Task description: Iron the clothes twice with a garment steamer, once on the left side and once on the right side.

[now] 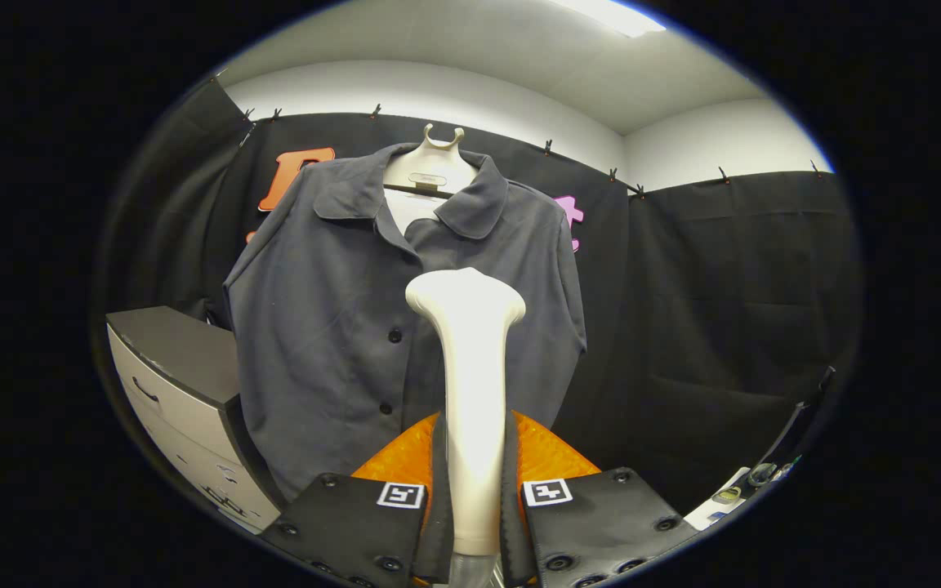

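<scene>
A dark grey short-sleeved shirt (332,327) hangs buttoned on a white hanger (435,163) in front of the black cloth wall. My gripper (474,482) is shut on the handle of a white garment steamer (470,359), both fingers pressing its sides. The steamer stands upright between the fingers, and its wide head sits level with the middle of the shirt, just right of the button line. Whether the head touches the cloth I cannot tell.
A grey-topped cabinet with white drawers (176,384) stands to the left of the shirt, close to its hem. A table edge with small items (736,494) lies low on the right. Black cloth closes off the back and the right side.
</scene>
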Demonstrator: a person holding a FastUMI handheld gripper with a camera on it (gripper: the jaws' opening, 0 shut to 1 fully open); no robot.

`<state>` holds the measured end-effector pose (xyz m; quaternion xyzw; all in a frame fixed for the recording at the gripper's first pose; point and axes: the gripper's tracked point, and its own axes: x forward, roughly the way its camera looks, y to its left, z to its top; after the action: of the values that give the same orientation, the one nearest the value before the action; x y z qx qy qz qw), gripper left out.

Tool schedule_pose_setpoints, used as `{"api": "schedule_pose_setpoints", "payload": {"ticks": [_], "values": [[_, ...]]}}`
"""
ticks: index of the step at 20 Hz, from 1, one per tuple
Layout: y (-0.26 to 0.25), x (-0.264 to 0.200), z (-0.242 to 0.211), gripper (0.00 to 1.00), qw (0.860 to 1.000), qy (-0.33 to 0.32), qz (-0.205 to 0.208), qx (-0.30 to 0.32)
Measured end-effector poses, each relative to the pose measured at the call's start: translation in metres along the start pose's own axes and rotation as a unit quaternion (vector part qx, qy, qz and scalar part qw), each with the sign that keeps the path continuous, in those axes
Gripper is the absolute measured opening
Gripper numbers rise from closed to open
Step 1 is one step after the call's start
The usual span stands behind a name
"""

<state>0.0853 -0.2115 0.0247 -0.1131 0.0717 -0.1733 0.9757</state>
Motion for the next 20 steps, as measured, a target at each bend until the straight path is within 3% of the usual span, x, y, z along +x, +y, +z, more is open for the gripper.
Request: {"api": "schedule_pose_setpoints", "payload": {"ticks": [6, 20], "values": [[-0.009, 0.023, -0.003, 0.3, 1.0, -0.001, 0.007, 0.008], [-0.004, 0.022, -0.038, 0.31, 1.0, 0.019, 0.008, 0.0]]}}
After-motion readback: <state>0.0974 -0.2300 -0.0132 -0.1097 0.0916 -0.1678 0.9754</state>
